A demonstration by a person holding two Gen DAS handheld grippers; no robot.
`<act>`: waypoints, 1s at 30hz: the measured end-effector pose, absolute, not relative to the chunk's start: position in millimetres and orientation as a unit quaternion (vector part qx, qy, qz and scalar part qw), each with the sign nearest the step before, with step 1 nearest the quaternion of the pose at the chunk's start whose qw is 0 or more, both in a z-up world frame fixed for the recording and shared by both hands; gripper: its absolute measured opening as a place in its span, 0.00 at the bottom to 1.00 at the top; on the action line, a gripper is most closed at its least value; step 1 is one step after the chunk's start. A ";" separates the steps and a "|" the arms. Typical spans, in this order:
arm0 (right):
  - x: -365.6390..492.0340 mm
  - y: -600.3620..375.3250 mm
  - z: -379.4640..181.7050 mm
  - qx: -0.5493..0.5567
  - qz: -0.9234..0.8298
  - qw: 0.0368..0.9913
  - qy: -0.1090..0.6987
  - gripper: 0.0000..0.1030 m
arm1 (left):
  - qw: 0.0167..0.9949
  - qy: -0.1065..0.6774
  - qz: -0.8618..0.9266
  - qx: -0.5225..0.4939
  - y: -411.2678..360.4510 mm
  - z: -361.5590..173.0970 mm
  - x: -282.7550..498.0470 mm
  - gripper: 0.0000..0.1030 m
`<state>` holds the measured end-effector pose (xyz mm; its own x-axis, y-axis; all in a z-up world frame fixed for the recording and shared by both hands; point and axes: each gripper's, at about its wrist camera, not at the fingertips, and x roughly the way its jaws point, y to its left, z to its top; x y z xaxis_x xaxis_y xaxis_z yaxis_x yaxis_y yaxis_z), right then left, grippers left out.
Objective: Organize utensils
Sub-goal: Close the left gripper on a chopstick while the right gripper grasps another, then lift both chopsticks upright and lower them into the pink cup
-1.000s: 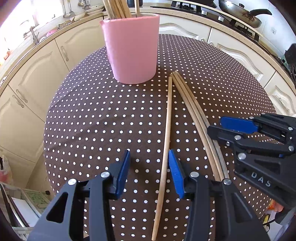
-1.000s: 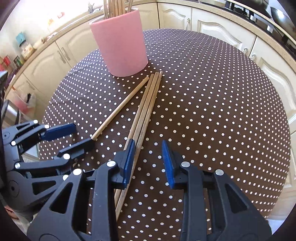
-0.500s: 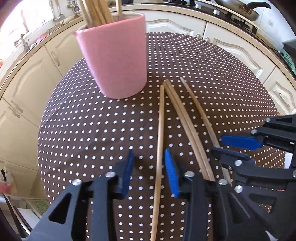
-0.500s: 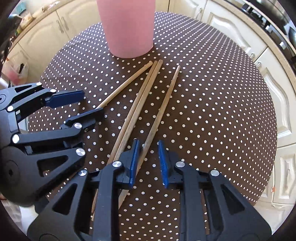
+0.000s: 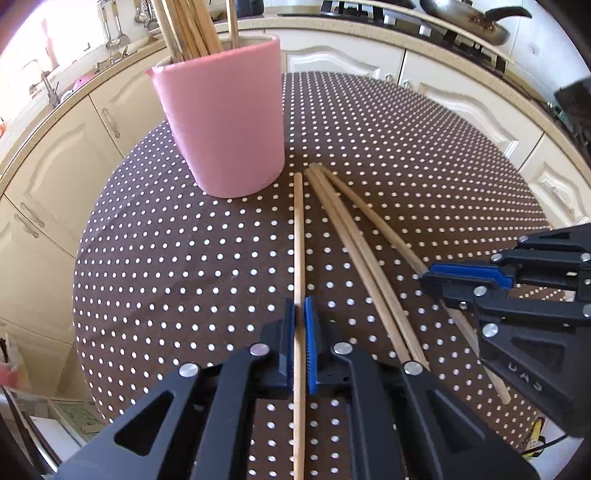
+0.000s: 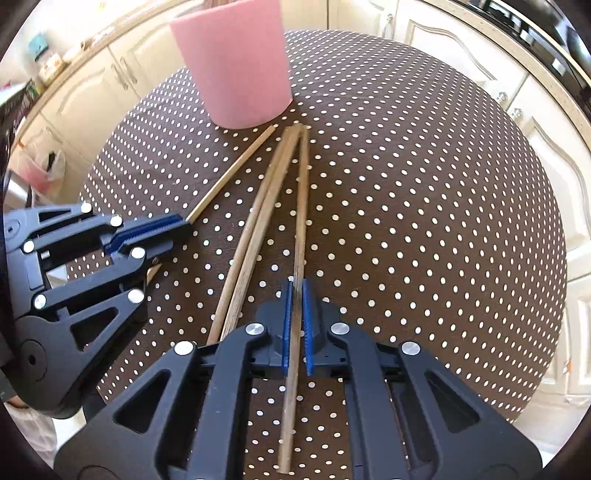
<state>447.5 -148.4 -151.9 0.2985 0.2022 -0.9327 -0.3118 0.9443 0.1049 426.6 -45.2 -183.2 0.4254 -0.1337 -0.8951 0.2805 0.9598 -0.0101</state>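
Observation:
Several wooden chopsticks lie on the brown dotted tablecloth point(image 5: 166, 258) in front of a pink cup point(image 5: 221, 125) that holds more chopsticks. My left gripper point(image 5: 300, 314) is shut on the leftmost chopstick point(image 5: 298, 236), which lies along the cloth. My right gripper point(image 6: 295, 295) is shut on the rightmost chopstick point(image 6: 301, 214). Two more chopsticks point(image 6: 258, 229) lie side by side between them. The right gripper shows in the left wrist view point(image 5: 458, 280), and the left gripper in the right wrist view point(image 6: 162, 232). The pink cup point(image 6: 236, 62) stands beyond the chopstick tips.
The round table's edge point(image 5: 79, 332) drops off at the left. Cream kitchen cabinets point(image 5: 48, 173) ring the table. A stove with a frying pan point(image 5: 469, 18) is at the back right.
Both grippers moved forward and closed, each on a chopstick. The right-hand chopstick swung so its far tip sits beside the middle pair.

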 end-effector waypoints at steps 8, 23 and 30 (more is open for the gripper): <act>427.3 -193.5 -121.7 0.008 0.172 0.828 0.534 0.06 | 0.866 0.472 -0.158 0.045 -42.4 -153.4 398.7 0.05; 401.6 -234.0 -20.3 0.125 0.245 0.899 0.341 0.06 | 0.946 0.269 -0.177 -0.038 -16.4 -57.8 355.2 0.05; 416.0 -199.5 -2.1 0.142 0.264 0.919 0.256 0.06 | 0.962 0.193 -0.178 -0.073 -2.3 -28.3 362.6 0.05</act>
